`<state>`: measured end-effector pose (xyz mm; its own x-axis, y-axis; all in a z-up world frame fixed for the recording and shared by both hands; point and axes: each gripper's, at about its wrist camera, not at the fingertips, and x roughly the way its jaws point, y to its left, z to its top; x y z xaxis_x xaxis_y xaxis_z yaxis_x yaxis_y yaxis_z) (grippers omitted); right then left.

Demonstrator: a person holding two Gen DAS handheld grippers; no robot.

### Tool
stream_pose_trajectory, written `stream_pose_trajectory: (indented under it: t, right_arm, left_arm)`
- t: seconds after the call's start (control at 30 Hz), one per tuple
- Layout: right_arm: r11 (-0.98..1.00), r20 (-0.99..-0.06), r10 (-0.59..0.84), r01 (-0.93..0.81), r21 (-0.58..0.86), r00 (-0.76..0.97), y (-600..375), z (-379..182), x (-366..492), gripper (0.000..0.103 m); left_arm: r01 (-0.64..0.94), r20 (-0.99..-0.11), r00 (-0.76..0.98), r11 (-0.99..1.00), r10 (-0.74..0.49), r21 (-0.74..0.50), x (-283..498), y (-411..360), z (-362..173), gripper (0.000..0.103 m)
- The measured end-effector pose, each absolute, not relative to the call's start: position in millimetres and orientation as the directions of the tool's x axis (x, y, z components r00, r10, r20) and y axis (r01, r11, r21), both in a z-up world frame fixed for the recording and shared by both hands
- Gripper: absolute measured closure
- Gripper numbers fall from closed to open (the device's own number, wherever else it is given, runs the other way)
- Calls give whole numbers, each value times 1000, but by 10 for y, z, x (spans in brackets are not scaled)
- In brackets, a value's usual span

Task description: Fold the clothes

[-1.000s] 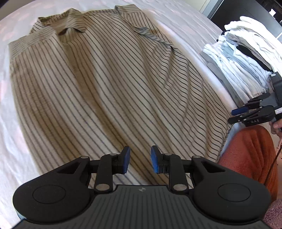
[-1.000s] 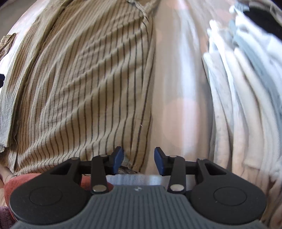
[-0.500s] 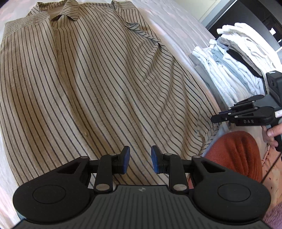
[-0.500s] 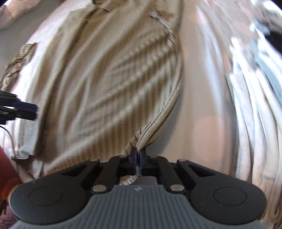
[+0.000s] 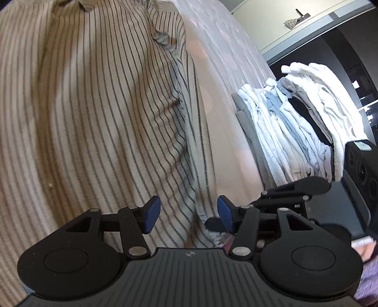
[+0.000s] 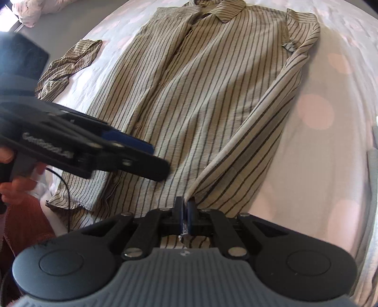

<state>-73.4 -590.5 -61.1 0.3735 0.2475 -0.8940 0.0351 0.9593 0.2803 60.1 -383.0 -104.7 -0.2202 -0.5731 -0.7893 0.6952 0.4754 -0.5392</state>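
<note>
we see the striped shirt [image 6: 208, 94] spread flat on the bed [image 6: 330, 70], our right gripper [image 6: 185, 207] clamped on its sleeve cuff (lifted slightly); our left gripper [image 5: 189, 213] hovers with jaws apart, empty, near folded clothes [image 5: 295, 122].

- A white bed sheet [image 6: 330, 78] with pale pink dots.
- A dark cupboard [image 5: 330, 54] behind.
- A crumpled pink-and-white cloth [image 6: 35, 11] at the far edge.
</note>
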Motion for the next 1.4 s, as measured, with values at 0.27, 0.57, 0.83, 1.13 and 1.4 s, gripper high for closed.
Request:
stream_pose_trajectory:
  t: [0.27,0.57,0.83,1.13,1.4]
  right_arm:
    - [959,-898,261,11,283,354,-5864,-631,-775,99]
    - [967,-921,252,-35,254,298,-5852,-611,-718,92]
    - [963,-977,99,-265,46,191,-5866,-226,-567,71]
    - [660,-950,-239,-684,-312,202,-6411,-178,-153,74]
    - [143,-830,-422,-877,-459,366,-6939,-545,161,74]
  left_arm:
    - [667,-784,-285,473,-552,-576,508,-4147,-1292,57]
    - [701,-802,-274,460,-531,-544,417,-4271,-1426,100]
    - [762,-865,-181,489,-469,-424,437,-4252,-1386,102]
    - [808,-883,-144,462,-447,-366,384,-4269,-1266,102]
    - [795,-852,-184,436,-489,-422,429,-4186,-1323,102]
